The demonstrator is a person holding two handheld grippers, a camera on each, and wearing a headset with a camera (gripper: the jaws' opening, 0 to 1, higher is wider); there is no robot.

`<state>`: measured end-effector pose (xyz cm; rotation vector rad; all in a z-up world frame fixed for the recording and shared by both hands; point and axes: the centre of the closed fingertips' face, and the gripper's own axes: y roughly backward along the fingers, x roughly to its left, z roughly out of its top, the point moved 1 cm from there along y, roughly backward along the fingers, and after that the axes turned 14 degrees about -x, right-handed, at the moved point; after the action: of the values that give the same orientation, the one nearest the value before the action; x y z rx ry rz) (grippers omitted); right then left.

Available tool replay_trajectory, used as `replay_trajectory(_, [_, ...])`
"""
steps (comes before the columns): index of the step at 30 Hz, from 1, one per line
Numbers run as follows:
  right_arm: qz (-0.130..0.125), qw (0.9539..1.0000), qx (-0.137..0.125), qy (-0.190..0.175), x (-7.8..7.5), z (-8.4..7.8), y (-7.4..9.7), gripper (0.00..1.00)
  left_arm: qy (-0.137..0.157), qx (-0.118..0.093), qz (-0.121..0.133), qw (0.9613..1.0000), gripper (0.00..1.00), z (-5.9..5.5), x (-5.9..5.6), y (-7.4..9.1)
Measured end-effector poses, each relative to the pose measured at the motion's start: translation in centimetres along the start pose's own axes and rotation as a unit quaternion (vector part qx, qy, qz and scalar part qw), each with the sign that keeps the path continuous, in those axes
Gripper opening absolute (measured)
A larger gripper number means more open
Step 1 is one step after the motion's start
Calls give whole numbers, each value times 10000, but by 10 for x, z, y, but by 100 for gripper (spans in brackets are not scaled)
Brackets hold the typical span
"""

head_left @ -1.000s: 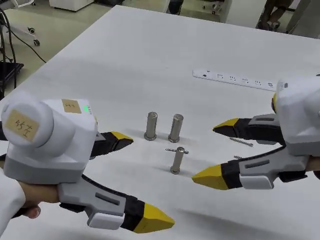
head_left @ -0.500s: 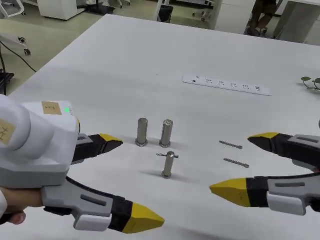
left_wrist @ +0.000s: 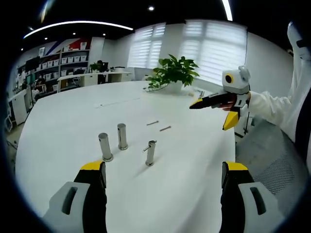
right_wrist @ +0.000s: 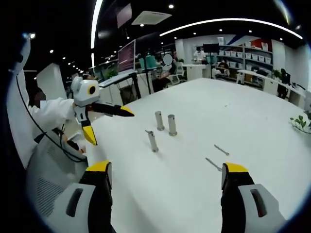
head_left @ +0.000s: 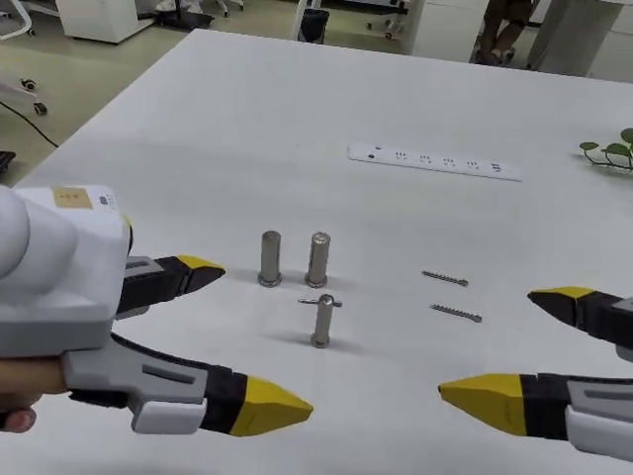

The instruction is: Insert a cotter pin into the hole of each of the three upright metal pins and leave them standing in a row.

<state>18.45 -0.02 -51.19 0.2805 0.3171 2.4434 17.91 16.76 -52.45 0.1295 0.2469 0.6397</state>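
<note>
Three upright metal pins stand on the white table [head_left: 326, 119]. Two bare pins [head_left: 270, 258] [head_left: 317, 259] stand side by side at the back. A third pin [head_left: 322, 320] in front of them carries a cotter pin [head_left: 315, 302] through its hole. Two loose cotter pins [head_left: 445, 279] [head_left: 456, 314] lie to the right. My left gripper [head_left: 232, 336] is open at the lower left, empty. My right gripper [head_left: 534, 346] is open at the lower right, empty, just right of the loose cotter pins. The same pins [left_wrist: 150, 152] [right_wrist: 153, 141] appear ahead of each gripper's jaws.
A white power strip [head_left: 433, 163] lies across the table behind the pins. A small green plant [head_left: 608, 151] sits at the far right edge. Office furniture and a person stand beyond the table's far end.
Both grippers have drawn back from the pins toward the table's near edge, the right one farther right and lower. The head camera has shifted too. The pins stand as before.
</note>
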Motion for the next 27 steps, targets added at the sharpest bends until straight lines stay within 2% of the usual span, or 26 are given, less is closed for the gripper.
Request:
replay_trajectory(5, [-6, 9998, -57, -209, 6, -7, 6, 96, 129, -18, 42, 9999, 99, 0, 0, 1])
replay_trajectory(11, [-190, 9987, -138, -442, 4, -15, 10, 98, 189, -30, 58, 9998, 99, -1, 1, -1])
replay_trajectory(12, [-262, 9985, -167, -452, 2, -15, 10, 98, 202, -23, 31, 9998, 99, -2, 1, -1])
replay_trajectory(16, [-291, 9985, -123, -444, 2, -19, 11, 98, 186, 41, -5, 9998, 99, -5, 1, -4])
replay_trajectory(21, [-257, 9983, -137, -509, 4, -19, 12, 98, 230, -48, 5, 9997, 99, 0, 4, -5])
replay_trajectory(27, [-282, 9984, -105, -481, 4, -20, 10, 98, 135, -85, 91, 9998, 96, 9, 15, -5])
